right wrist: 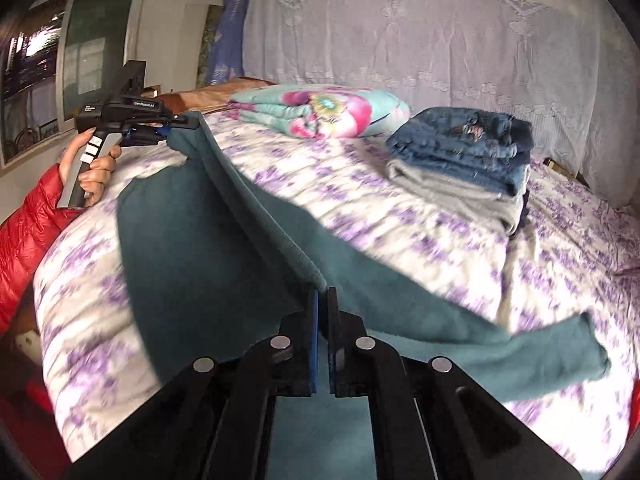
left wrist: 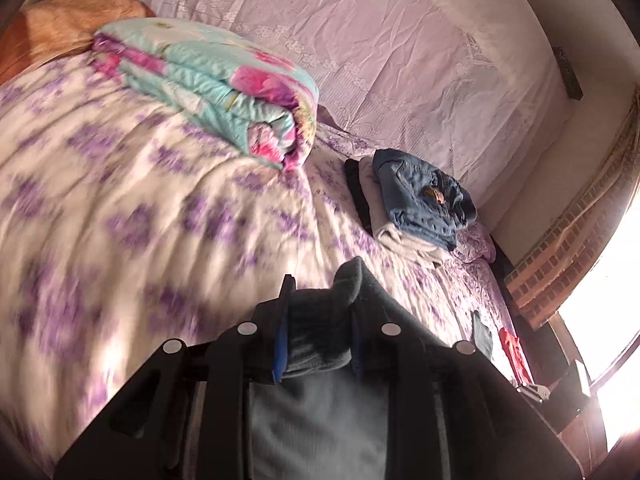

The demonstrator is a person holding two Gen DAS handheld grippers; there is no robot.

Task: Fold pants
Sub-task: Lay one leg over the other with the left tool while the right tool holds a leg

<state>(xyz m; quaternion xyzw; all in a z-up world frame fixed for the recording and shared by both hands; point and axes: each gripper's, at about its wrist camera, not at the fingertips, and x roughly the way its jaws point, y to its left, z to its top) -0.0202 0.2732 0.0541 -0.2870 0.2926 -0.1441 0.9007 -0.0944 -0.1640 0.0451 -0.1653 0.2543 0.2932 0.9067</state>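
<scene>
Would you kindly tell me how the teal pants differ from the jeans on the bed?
The teal pants are plain, unfolded and held up by both grippers; the jeans are blue denim, folded, and rest on a pile. The teal pants hang partly above the bed; the jeans lie untouched. Both are legwear.

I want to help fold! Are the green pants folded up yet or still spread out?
Still spread out. The green pants hang stretched between the left gripper and right gripper, one leg trailing loose on the bed.
</scene>
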